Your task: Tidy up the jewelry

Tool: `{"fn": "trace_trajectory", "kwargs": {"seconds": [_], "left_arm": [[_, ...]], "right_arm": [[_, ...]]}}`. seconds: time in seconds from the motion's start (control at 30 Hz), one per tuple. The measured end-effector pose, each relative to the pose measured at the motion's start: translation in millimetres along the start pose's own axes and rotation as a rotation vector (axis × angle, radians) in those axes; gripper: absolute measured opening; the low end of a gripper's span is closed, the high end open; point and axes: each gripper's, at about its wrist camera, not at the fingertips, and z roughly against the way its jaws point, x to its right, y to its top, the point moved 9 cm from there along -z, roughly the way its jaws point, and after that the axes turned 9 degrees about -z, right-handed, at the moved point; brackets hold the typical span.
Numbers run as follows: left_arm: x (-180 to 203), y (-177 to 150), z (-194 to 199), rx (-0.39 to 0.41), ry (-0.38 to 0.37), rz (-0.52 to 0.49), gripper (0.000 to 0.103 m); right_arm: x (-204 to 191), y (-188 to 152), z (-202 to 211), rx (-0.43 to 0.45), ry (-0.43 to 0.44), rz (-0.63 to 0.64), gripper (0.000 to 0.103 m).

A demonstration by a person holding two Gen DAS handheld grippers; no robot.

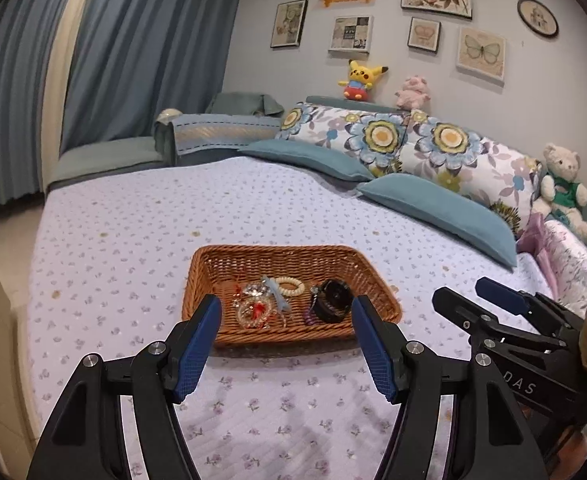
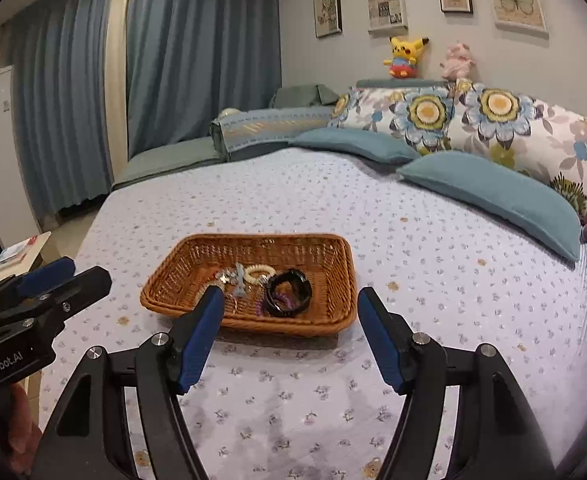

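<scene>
Black left claw [image 1: 285, 312], right claw [image 2: 291, 304]: blue pads, silver screws.

My left gripper [image 2: 49, 280] hides part of the clear beads [image 2: 223, 276]; purple beads [image 2: 281, 300] sit too tangled to identify.

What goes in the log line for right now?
left gripper: open, empty | right gripper: open, empty | jewelry: in wicker basket on bed

bedspread [image 1: 133, 240] open, basket [image 1: 293, 250] (low rim) ahead
</scene>
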Motion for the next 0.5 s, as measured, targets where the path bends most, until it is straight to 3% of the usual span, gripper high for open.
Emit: {"fn": "trace_trajectory", "kwargs": {"seconds": [0.5], "left_arm": [[2.7, -23.6, -21.4, -0.08, 0.016, -0.005, 0.07]], "right_arm": [[2.5, -9.9, -9.6, -0.006, -0.035, 0.047, 0.076]]}}
